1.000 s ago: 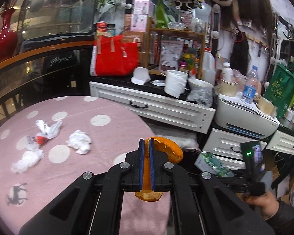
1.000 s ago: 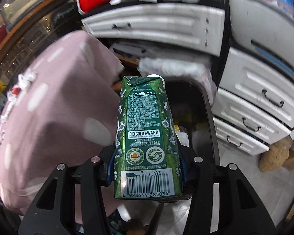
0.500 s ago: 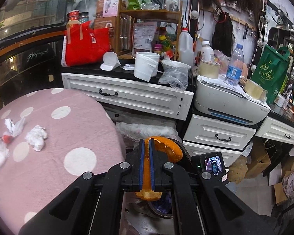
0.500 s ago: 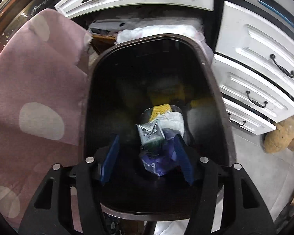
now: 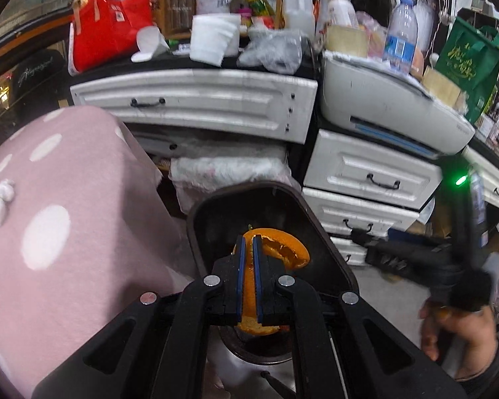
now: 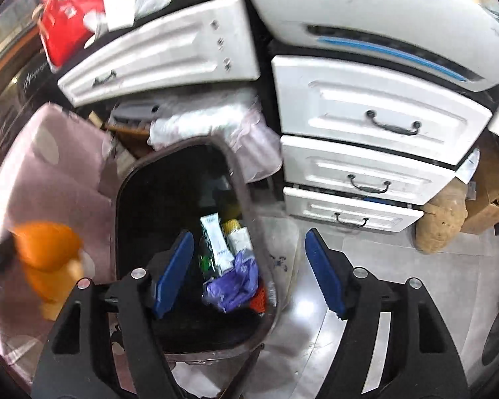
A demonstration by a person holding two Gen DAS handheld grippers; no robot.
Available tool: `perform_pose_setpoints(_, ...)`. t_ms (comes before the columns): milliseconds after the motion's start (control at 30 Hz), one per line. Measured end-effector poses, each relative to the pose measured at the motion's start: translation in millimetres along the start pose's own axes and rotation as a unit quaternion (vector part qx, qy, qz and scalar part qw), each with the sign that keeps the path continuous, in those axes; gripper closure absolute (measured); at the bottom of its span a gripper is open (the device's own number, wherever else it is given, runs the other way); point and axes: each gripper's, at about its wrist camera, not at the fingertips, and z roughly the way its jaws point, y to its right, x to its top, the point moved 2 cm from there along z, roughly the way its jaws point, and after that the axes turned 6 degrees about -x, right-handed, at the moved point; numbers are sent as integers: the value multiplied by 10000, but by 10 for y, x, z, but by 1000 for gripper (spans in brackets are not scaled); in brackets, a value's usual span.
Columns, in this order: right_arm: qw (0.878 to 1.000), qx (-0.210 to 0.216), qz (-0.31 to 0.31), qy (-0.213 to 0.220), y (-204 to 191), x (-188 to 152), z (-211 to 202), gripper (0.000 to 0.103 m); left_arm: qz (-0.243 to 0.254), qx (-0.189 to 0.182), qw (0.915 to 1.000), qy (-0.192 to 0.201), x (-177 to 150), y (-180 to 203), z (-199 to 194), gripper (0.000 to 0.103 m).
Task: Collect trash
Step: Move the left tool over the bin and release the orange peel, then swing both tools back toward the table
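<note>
Gone from the right tongs (image 6: 248, 266), the green carton now lies in the trash bin (image 6: 243, 186) below their parted fingers. Left tongs (image 5: 248, 266) clench an orange peel (image 5: 282, 249) directly above that bin (image 5: 329, 242).

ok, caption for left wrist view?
Left hand-held gripper holds orange peel over open trash bin.

Right claw (image 6: 249, 272) dropped carton (image 6: 216, 242) into bin (image 6: 243, 186).

Gold characters on green tote bag (image 5: 469, 63), too blurred to read, cursive script on dark panel (image 5: 38, 66), illegible
</note>
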Motion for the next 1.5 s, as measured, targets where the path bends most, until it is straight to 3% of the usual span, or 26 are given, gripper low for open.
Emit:
perform_pose_setpoints(400,9988,116,203,422,116,68,-436,29,351,19,9964,-769,-328,166,656,98)
perform_pose_setpoints(767,9983,143,75,559,10,93,-550,28,444,-21,9889,-1419,-497,186,1000,97)
perform_pose_setpoints(833,9984,147,64,551,9,96,-543,28,498,-52,9874,-1500,-513,204,1028,87)
perform_pose_setpoints(867,9984,147,65,551,12,95,-545,28,544,-52,9865,-1544,-520,223,1044,60)
perform_pose_setpoints(900,9983,146,64,559,12,96,-547,28,585,-17,9859,-1566,-524,237,1045,27)
perform_pose_setpoints(967,9980,78,39,627,13,97,-568,28,670,63,9873,-1436,-531,269,987,10)
perform_pose_setpoints(1067,9970,-76,9,767,31,116,-597,15,829,42,9859,-1455,-561,335,919,8)
perform_pose_setpoints(1233,9969,-96,59,779,90,137,-607,10,1039,91,9853,-1356,-614,411,723,7)
perform_pose_setpoints(1500,9959,-9,-108,895,14,135,-709,9,1062,32,9904,-887,-598,464,220,6)
